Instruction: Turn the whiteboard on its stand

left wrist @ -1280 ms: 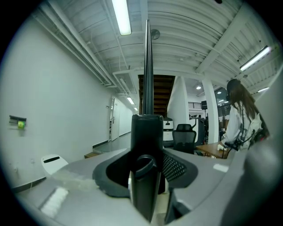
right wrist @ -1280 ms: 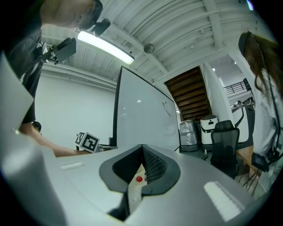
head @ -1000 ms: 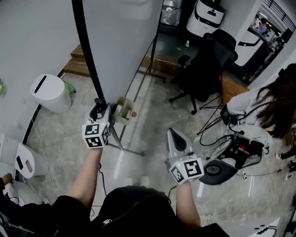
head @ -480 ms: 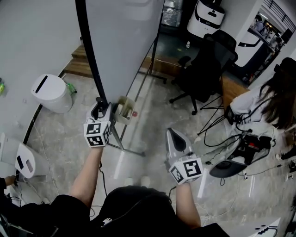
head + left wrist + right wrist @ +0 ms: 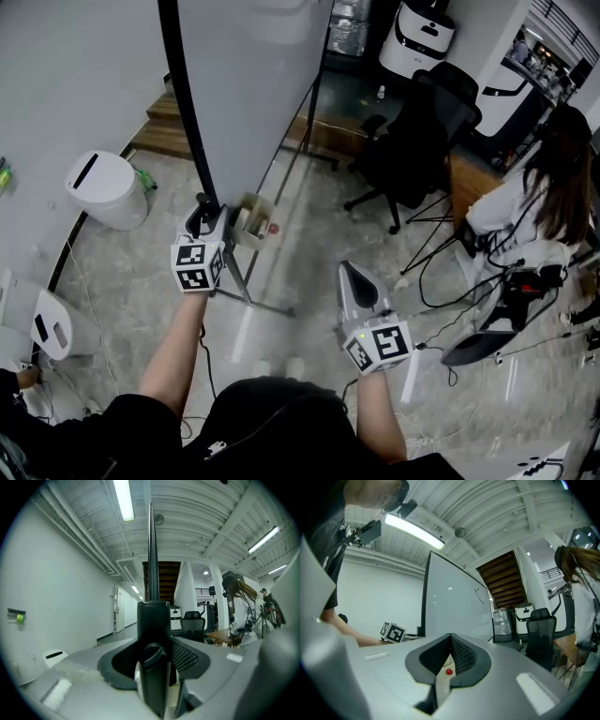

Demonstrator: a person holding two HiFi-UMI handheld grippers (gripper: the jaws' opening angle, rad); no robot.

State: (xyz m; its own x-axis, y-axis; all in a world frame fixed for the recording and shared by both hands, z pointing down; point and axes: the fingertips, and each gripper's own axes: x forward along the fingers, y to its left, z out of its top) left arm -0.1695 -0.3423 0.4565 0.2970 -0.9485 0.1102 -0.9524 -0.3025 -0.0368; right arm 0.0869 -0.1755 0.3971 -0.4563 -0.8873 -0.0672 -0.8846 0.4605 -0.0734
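The whiteboard (image 5: 253, 84) stands upright on its wheeled stand (image 5: 255, 298), its black side frame (image 5: 187, 122) running down to my left gripper (image 5: 200, 223). In the left gripper view the black frame bar (image 5: 152, 634) stands straight up between the jaws, and the pads close on it near the board's lower corner. My right gripper (image 5: 354, 279) hangs free over the floor to the right of the stand, shut with nothing in it. The right gripper view shows the board face (image 5: 454, 606) and the left gripper's marker cube (image 5: 393, 632) beyond the right gripper (image 5: 450, 641).
A small tray (image 5: 251, 225) hangs under the board. A white bin (image 5: 103, 187) stands on the left. A black office chair (image 5: 417, 141) and a seated person (image 5: 534, 206) are on the right, with cables (image 5: 441, 291) across the floor.
The board's near edge and my left gripper have shifted slightly to the right. The person at the right has moved, and a dark object beside them has moved right. My right gripper has stayed put.
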